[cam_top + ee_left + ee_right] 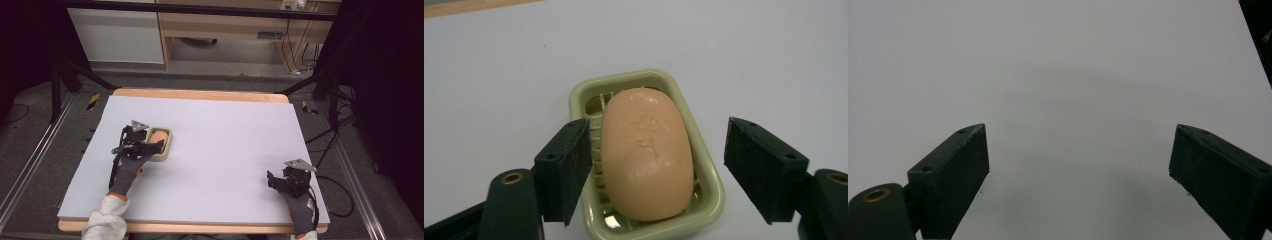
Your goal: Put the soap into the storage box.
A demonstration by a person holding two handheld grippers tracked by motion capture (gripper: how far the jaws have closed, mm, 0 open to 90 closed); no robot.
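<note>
- Straddling the soap [646, 152] in its green dish [707, 170], at nine o'clock on the worktop [225, 150], our left gripper [656, 167] gapes wide, holding nothing.
- Our right gripper [1078, 175] idles spread and empty at four o'clock.
- Closing off-centre, we judge, could squirt the slick soap out or skid the dish.

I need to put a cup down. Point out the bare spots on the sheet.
Bare: the wide middle between the soap dish and the right gripper, and the far strip toward the wooden table edge. Crowded: around the dish, where the open left gripper straddles the soap bar.
</note>
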